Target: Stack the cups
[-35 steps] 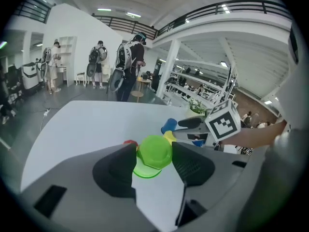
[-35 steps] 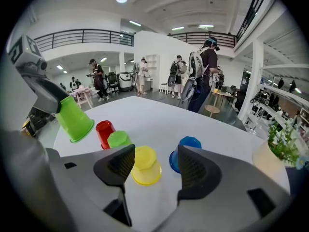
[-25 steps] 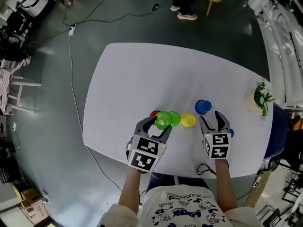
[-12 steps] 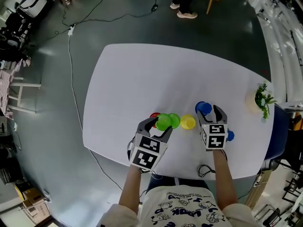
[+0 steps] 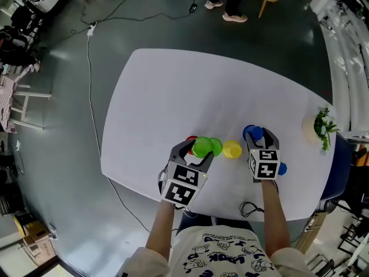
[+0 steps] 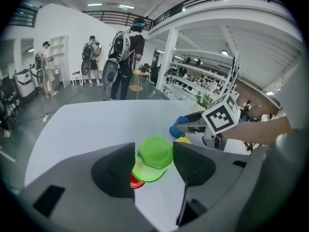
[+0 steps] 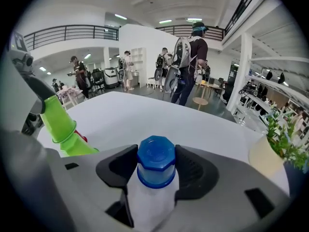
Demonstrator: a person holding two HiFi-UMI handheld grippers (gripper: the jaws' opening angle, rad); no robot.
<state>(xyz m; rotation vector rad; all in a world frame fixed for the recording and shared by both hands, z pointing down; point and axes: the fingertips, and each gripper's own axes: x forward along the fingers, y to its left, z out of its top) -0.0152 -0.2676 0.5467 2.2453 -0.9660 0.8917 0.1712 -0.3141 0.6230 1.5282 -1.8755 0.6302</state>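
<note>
A white tabletop (image 5: 173,97) carried a short row of small plastic cups near its front edge, seen from above. At the far left of the row, a red cup (image 5: 189,138) showed partly behind the left gripper (image 6: 153,148). That gripper grasped a green cup (image 5: 200,146), upside down and tilted. Its fingers (image 6: 195,164) had just been easing wider, with the cup's sides against both of them. The cup sat over a second green cup (image 5: 215,147), overlapping it; how far the two were nested could not be told. Just to the right stood a yellow cup (image 5: 232,149), apart from both grippers. Next came a blue cup (image 5: 251,133), upside down on the tabletop. The right gripper (image 7: 155,156) had just been closing its fingers (image 7: 118,170), and they pressed on both sides of this cup. A second blue cup (image 5: 281,168) sat just beside that gripper's marker cube. Near the right edge stood a potted plant (image 5: 320,124).
</note>
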